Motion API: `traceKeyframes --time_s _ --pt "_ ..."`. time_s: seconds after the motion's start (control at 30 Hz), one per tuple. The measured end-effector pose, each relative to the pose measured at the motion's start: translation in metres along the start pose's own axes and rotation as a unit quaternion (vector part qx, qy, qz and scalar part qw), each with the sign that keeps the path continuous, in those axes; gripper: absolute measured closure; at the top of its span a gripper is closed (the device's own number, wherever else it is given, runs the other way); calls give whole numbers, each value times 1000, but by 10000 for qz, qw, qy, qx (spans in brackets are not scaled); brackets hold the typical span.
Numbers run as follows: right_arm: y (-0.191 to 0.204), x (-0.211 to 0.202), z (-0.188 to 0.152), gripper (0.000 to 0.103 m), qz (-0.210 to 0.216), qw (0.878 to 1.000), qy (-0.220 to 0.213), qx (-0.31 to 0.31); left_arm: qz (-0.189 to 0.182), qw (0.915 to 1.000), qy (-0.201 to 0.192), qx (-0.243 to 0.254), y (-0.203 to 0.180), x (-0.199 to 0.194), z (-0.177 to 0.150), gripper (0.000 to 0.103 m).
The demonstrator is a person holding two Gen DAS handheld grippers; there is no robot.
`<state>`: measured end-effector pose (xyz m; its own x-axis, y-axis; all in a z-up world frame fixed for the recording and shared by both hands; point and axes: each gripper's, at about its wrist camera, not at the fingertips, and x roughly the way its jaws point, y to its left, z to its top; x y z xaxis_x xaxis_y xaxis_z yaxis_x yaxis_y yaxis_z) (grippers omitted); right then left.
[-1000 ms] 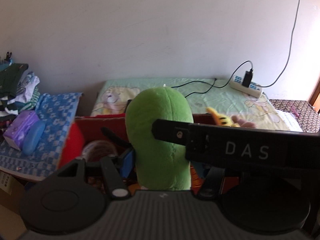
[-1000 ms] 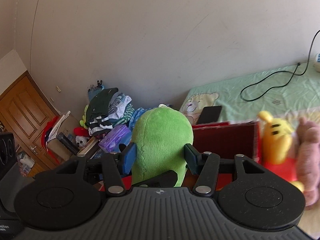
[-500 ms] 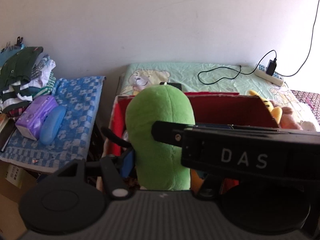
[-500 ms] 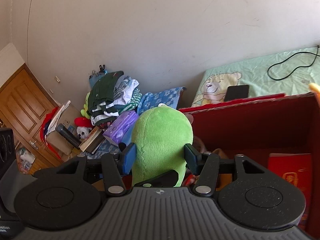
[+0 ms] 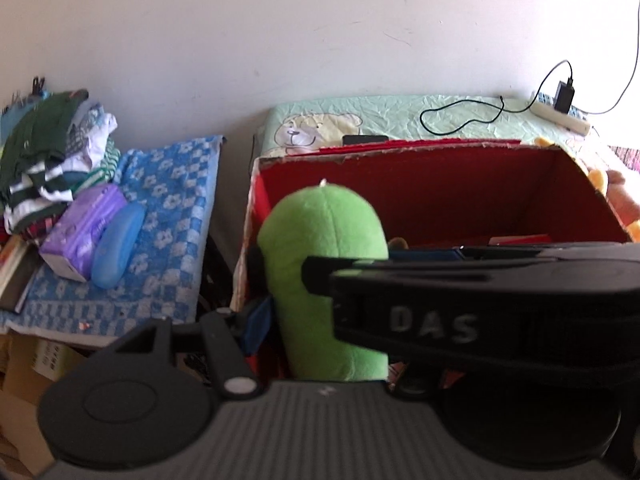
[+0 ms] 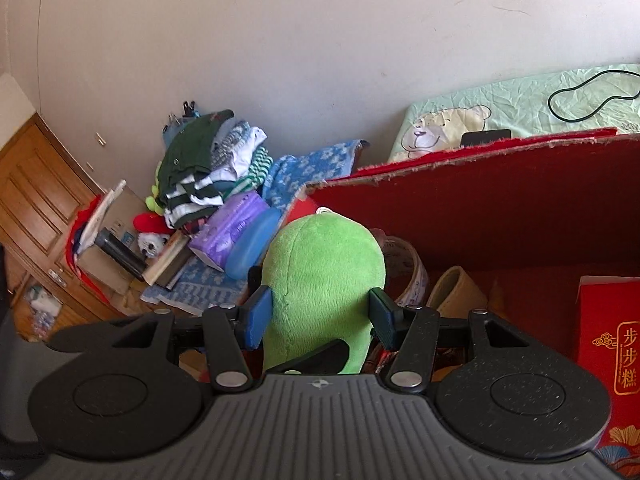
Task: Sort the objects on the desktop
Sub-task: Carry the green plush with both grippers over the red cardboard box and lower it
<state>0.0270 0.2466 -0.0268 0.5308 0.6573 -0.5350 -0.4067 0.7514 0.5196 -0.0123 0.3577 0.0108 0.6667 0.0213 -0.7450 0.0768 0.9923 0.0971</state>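
A green plush toy (image 5: 324, 264) is held upright between both grippers, over the left end of an open red cardboard box (image 5: 440, 184). My left gripper (image 5: 316, 320) is shut on its lower part; its right finger is hidden behind the other gripper's black body marked DAS. My right gripper (image 6: 320, 312) is shut on the same green plush toy (image 6: 320, 280), one blue pad on each side. The red box (image 6: 480, 208) holds a tape roll (image 6: 404, 264), a beige item (image 6: 452, 288) and a red gift box (image 6: 612, 344).
Left of the box a blue checked cloth (image 5: 168, 208) carries a purple tissue pack (image 5: 80, 232), a blue case (image 5: 118, 240) and folded clothes (image 5: 52, 152). Behind lies a green bear-print cloth (image 5: 360, 120) with a phone, cable and power strip (image 5: 560, 112). Plush toys sit at the box's right (image 5: 616, 192).
Both grippers, still shut on the green plush, have moved forward and down over the red box. The box interior now fills more of both views.
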Motion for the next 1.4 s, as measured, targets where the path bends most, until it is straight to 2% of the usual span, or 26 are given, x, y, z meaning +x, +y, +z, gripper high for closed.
traceKeyframes --time_s 0.23,0.37,0.53,0.67,0.8,0.9,1.07,1.2,1.4 --pt "-8 5 0 46 52 9998 16 167 56 9999 -58 112 -3 2 -1 42" --pt "-10 6 1 41 112 9996 82 265 94 9998 -58 159 -5 2 0 42" --pt "-13 7 4 40 209 9987 186 427 142 9998 -64 115 -2 0 0 39" --pt "-23 3 5 36 438 9959 283 733 132 9999 -84 -9 0 -5 0 38" --pt "-30 -4 8 36 617 9935 221 933 159 9998 -79 -3 -2 -10 -2 38" --pt "-31 -13 10 43 604 9929 94 1018 141 9999 -67 -70 -1 -12 -2 38" --pt "-38 -16 14 68 582 9896 194 1305 170 9998 -61 -87 -2 -17 -3 38" --pt "-38 -10 15 74 610 9878 366 1384 194 9998 -83 -57 -1 -19 -4 39" --pt "-29 -4 12 74 582 9923 364 1033 306 9995 27 -46 -4 -13 -1 39"
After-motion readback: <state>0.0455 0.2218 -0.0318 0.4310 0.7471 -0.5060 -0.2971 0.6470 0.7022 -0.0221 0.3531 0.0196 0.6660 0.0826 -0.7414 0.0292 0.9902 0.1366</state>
